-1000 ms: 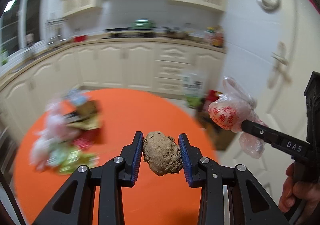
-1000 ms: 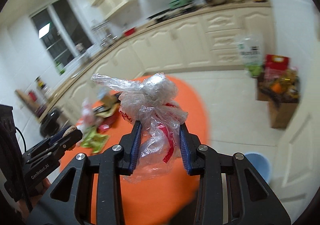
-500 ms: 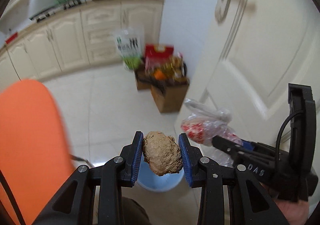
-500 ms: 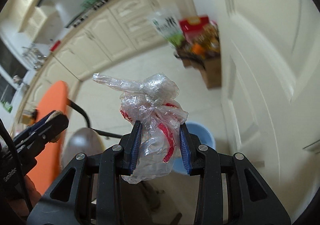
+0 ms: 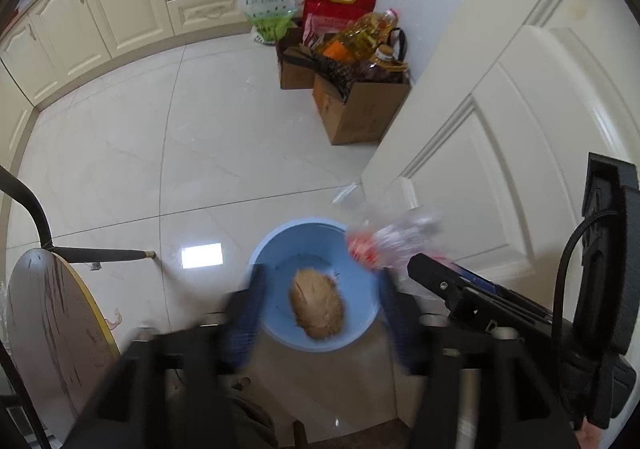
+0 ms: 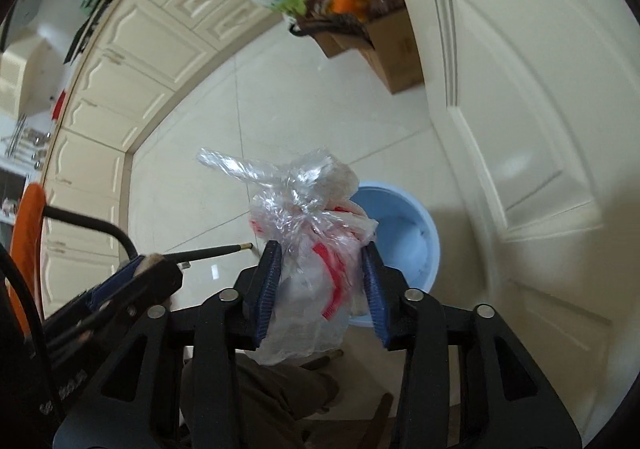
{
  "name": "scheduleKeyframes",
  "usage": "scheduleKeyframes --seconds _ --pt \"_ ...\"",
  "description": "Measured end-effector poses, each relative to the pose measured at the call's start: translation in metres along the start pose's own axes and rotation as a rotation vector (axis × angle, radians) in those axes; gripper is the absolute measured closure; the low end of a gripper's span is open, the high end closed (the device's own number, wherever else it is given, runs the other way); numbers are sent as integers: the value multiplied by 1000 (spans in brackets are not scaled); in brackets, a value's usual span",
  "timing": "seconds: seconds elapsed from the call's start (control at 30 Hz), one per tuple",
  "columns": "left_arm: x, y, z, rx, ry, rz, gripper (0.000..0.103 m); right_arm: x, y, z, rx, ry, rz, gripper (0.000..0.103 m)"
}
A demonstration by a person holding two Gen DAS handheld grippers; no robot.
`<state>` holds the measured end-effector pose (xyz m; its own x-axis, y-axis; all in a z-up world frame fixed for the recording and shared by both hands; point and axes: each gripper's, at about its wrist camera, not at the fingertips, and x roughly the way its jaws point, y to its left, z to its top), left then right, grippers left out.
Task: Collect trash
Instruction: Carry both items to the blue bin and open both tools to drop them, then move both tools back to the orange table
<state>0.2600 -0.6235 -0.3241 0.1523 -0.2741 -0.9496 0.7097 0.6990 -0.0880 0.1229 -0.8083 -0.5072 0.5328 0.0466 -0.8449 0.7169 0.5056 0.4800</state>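
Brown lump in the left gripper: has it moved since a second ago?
Yes. The brown lump has left the left gripper, whose jaws have just been opening, and now shows blurred, free of the pads, against the blue bin below.

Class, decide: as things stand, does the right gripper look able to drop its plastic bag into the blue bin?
Probably yes. The right gripper holds the plastic bag just beside the open blue bin; no lid or obstacle shows, though it looks slightly short of the rim.
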Motion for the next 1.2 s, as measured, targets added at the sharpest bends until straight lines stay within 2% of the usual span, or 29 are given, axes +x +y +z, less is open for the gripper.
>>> scheduleKeyframes --seconds 0.1,0.23,0.3,0.4,0.47,0.67,0.8,0.9,1.03,1.13,1.2 --pt "7 -2 16 12 -22 33 17 4 -9 2 39 -3 0 53" --pt "13 -7 34 21 -30 74 13 -1 -18 1 62 -16 -8 40" --pt "12 -12 42 21 -43 93 13 -10 -21 0 73 -35 -7 23" --pt "-3 -23 41 40 -88 102 11 -28 -21 -3 99 -69 12 6" --pt "-18 -32 21 55 -130 97 8 -40 -20 -4 118 -89 39 0" --pt "-78 -37 8 73 -258 72 4 -86 -5 -11 132 -162 79 0" --pt "-130 -26 -19 73 -356 60 3 -120 16 -18 93 -219 98 0" --pt "-176 -11 -50 49 -423 55 3 -149 41 -27 40 -268 113 0" --pt "-215 23 -75 -10 -504 78 3 -179 82 -40 -51 -315 123 0" --pt "-254 50 -131 -55 -569 116 3 -196 117 -54 -120 -344 146 0" --pt "-269 63 -156 -81 -600 141 3 -208 149 -65 -189 -366 158 0"
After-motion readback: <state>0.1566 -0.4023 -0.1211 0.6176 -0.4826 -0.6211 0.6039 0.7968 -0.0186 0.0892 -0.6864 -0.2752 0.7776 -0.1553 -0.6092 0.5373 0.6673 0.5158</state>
